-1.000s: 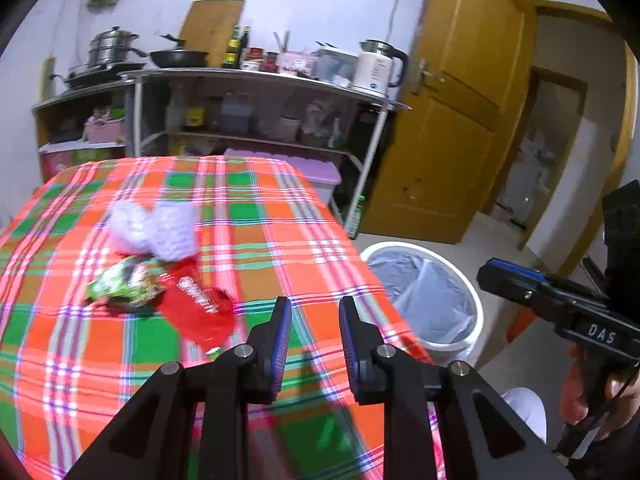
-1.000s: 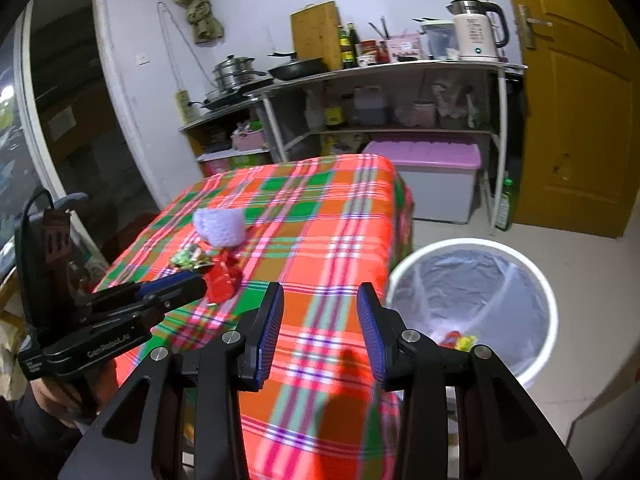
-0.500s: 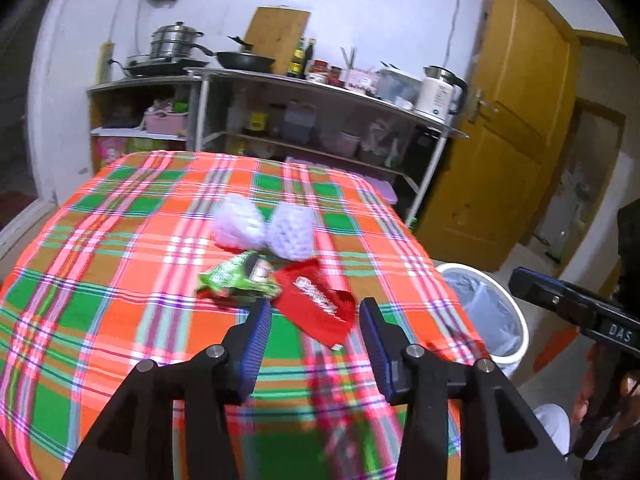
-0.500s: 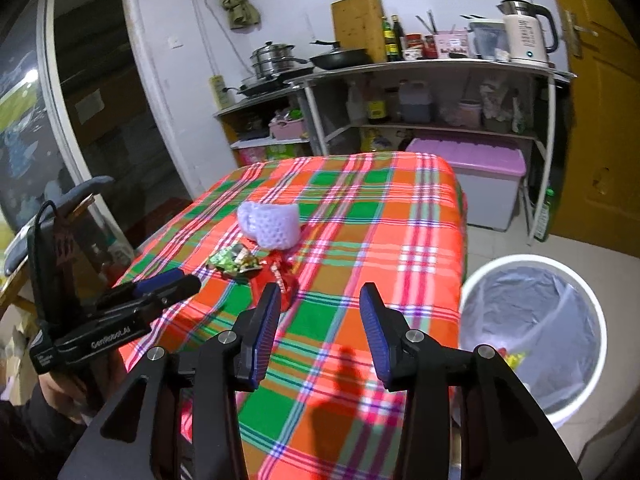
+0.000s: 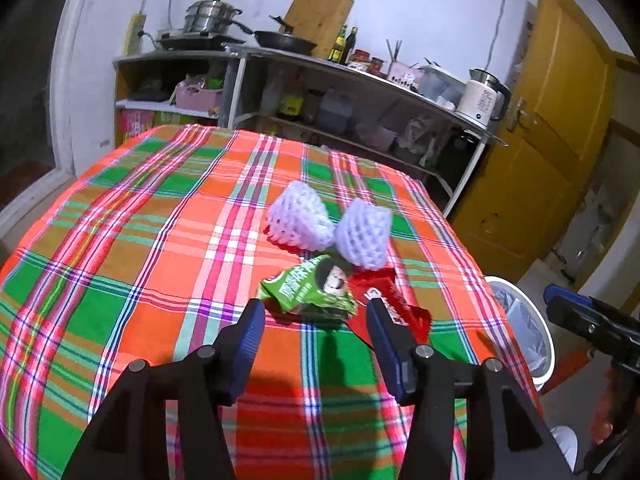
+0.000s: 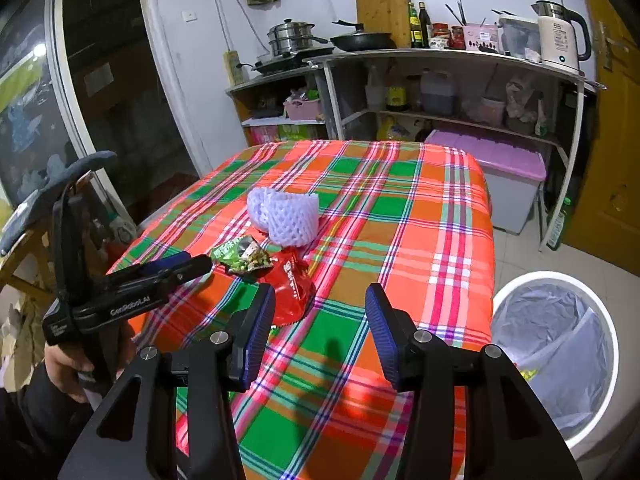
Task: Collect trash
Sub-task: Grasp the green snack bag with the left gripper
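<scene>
On the plaid tablecloth (image 5: 160,248) lie a green snack wrapper (image 5: 308,290), a red wrapper (image 5: 390,312) and two white foam fruit nets (image 5: 300,220) (image 5: 364,234). My left gripper (image 5: 316,320) hovers just short of the green wrapper, its jaws opening with nothing between them. In the right wrist view the green wrapper (image 6: 242,258), red wrapper (image 6: 290,284) and foam nets (image 6: 286,216) sit ahead. My right gripper (image 6: 320,306) is above the cloth near the red wrapper, jaws opening and empty.
A white bin with a grey liner (image 6: 556,344) stands on the floor right of the table, some trash inside. Metal shelves (image 6: 440,80) with pots, bottles and a kettle line the back wall. A purple-lidded box (image 6: 504,168) and a yellow door (image 5: 560,128) lie beyond.
Both grippers swung away from the bin toward the wrappers on the table. The left jaws went from nearly shut to wide apart; the right jaws widened a little.
</scene>
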A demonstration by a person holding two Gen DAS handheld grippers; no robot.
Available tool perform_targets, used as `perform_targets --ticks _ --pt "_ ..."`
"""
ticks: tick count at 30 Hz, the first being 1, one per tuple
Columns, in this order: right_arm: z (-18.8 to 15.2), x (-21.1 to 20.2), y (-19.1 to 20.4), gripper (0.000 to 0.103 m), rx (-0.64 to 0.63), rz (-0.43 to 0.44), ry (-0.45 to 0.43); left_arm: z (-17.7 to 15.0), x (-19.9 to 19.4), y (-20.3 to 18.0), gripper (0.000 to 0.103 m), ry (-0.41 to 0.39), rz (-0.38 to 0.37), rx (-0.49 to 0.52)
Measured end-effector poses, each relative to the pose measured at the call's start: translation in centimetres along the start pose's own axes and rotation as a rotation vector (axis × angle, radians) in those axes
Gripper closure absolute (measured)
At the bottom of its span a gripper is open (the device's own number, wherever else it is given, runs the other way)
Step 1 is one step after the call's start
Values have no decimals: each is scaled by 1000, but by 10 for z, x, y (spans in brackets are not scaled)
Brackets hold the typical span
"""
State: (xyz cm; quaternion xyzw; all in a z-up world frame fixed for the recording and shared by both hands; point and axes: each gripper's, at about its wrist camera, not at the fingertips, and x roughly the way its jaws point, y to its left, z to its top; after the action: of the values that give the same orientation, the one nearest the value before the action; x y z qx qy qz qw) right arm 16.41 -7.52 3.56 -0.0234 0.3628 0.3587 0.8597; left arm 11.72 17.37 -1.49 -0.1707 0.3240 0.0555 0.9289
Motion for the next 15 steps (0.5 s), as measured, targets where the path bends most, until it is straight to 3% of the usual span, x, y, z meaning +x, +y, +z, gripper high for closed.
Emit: perform_targets --ticks 3,15 --pt "3 7 1 55 -5 -1 7 3 9 8 39 8 -11 -30" --pt "19 39 6 55 -20 10 33 19 55 17 38 90 -2 -32"
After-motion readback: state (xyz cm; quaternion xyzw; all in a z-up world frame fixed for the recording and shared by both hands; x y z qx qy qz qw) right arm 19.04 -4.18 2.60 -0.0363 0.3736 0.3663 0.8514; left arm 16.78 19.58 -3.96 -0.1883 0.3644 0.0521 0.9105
